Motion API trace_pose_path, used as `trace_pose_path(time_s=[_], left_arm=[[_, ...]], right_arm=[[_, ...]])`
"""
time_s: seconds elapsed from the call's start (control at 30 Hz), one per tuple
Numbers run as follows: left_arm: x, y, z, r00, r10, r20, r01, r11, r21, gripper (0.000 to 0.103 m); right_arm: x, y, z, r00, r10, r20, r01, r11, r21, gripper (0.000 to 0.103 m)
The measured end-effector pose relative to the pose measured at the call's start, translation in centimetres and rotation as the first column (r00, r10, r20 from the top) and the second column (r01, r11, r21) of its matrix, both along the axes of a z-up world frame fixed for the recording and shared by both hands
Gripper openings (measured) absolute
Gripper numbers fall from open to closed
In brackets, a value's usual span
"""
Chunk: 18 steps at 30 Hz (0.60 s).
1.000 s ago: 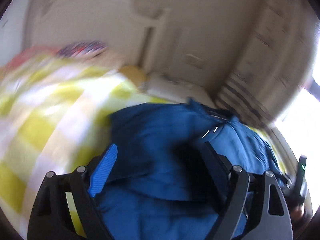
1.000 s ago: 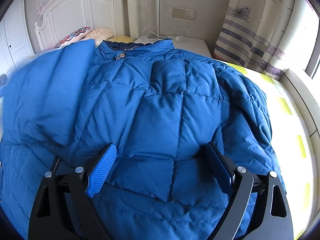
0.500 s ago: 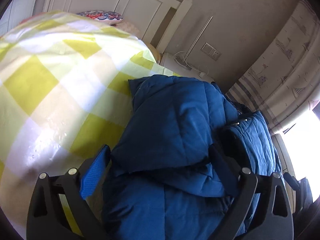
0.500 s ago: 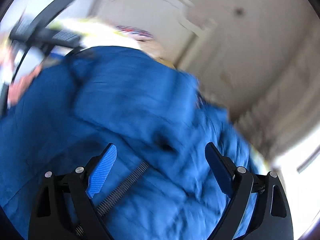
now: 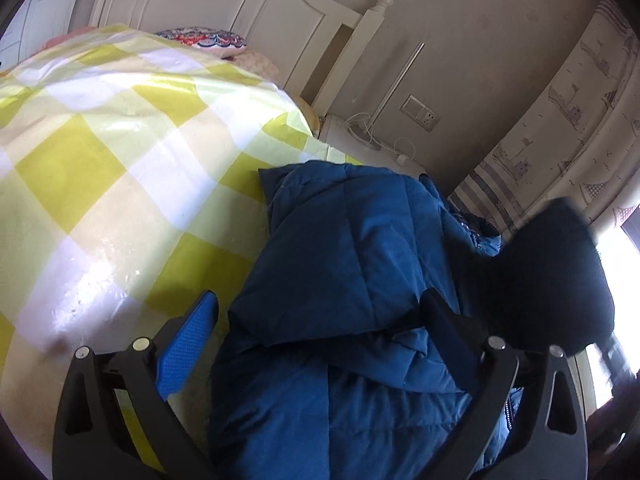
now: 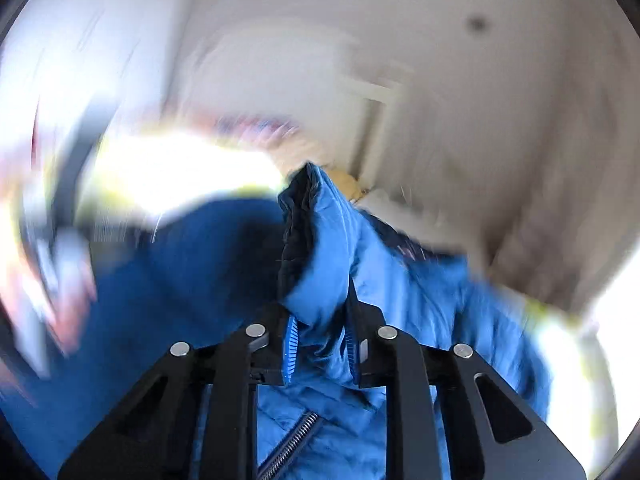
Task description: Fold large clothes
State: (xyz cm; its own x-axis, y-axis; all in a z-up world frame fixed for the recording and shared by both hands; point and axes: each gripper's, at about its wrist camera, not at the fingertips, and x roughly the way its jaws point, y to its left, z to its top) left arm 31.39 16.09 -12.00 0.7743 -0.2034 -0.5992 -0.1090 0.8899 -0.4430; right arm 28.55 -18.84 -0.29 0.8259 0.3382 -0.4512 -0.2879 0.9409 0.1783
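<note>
My left gripper (image 5: 320, 332) was over the jacket (image 5: 352, 280), and its jaws were opening, already very wide; the blue pad (image 5: 188, 344) stood above the checked sheet (image 5: 120, 168) and the dark pad on the other side was over the jacket, but neither pad pressed on the cloth. The jacket was blue and quilted, and it lay in a folded heap on the right part of the sheet, with one padded layer turned over the layer below it. A dark blurred shape (image 5: 556, 276) rose at the right side of this heap; I could not tell what it was. Behind the bed there were a white headboard (image 5: 256, 12), a patterned pillow (image 5: 200, 38), a socket (image 5: 420, 112) on the wall and a curtain (image 5: 560, 128). My right gripper (image 6: 320, 340) was closed narrow on a fold of the jacket (image 6: 324, 252), which stood up between the pads, and the zipper (image 6: 292, 440) showed just below them. The rest of the right view was much blurred, so I could not tell more there.
</note>
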Motion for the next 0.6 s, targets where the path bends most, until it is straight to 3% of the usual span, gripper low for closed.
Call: trace_pose_path(time_s=[0.03,0.07,0.1,0.13,0.2,0.27,0.33,0.37,0.4,0.47,0.53,0.6], left_arm=[[0.0,0.0,0.1,1.000,-0.001,0.004,0.001,1.000,0.002,0.100],[0.0,-0.1,0.1,1.000,-0.003,0.006,0.003,1.000,0.005,0.100],[0.0,-0.1,0.1,1.000,-0.005,0.004,0.005,1.000,0.008,0.100],[0.1,-0.2,0.1,1.000,-0.008,0.002,0.008,1.000,0.009,0.100],[0.1,-0.2,0.1,1.000,-0.016,0.001,0.016,1.000,0.009,0.100],[0.1,-0.2,0.1,1.000,-0.014,-0.001,0.014,1.000,0.010,0.100],[0.0,-0.1,0.1,1.000,-0.013,-0.005,0.013,1.000,0.001,0.100],[0.1,0.0,0.0,1.000,-0.011,-0.008,0.011,1.000,-0.003,0.100],[0.1,0.1,0.0,1.000,-0.009,-0.010,0.009,1.000,-0.006,0.100],[0.0,0.1,-0.1,1.000,-0.010,-0.011,0.010,1.000,-0.007,0.100],[0.0,0.1,0.0,1.000,-0.009,-0.008,0.009,1.000,-0.007,0.100],[0.0,0.1,-0.1,1.000,-0.012,-0.012,0.012,1.000,-0.007,0.100]], right_arm=[[0.3,-4.1,-0.2,0.997,-0.065,-0.049,0.073,0.984,0.163,0.018],[0.6,-8.2,-1.1,0.985,-0.128,-0.117,0.157,0.942,0.298,0.018],[0.7,-10.4,-2.0,0.970,-0.165,-0.177,0.220,0.906,0.363,0.018],[1.0,-12.8,-3.5,0.946,-0.197,-0.258,0.290,0.869,0.400,0.019],[1.6,-15.4,-6.7,0.902,-0.197,-0.385,0.359,0.837,0.413,0.028],[1.2,-16.1,-8.9,0.897,-0.161,-0.411,0.357,0.812,0.462,0.031],[1.0,-15.9,-8.8,0.905,-0.162,-0.394,0.348,0.816,0.463,0.036],[1.0,-15.6,-8.3,0.910,-0.158,-0.383,0.336,0.821,0.461,0.046],[0.9,-15.1,-8.1,0.920,-0.139,-0.367,0.311,0.829,0.465,0.065],[1.4,-13.3,-7.4,0.935,-0.123,-0.333,0.269,0.857,0.440,0.079],[1.6,-12.4,-7.6,0.936,-0.138,-0.325,0.259,0.894,0.365,0.077],[2.1,-11.9,-7.9,0.929,-0.155,-0.336,0.264,0.914,0.310,0.055]])
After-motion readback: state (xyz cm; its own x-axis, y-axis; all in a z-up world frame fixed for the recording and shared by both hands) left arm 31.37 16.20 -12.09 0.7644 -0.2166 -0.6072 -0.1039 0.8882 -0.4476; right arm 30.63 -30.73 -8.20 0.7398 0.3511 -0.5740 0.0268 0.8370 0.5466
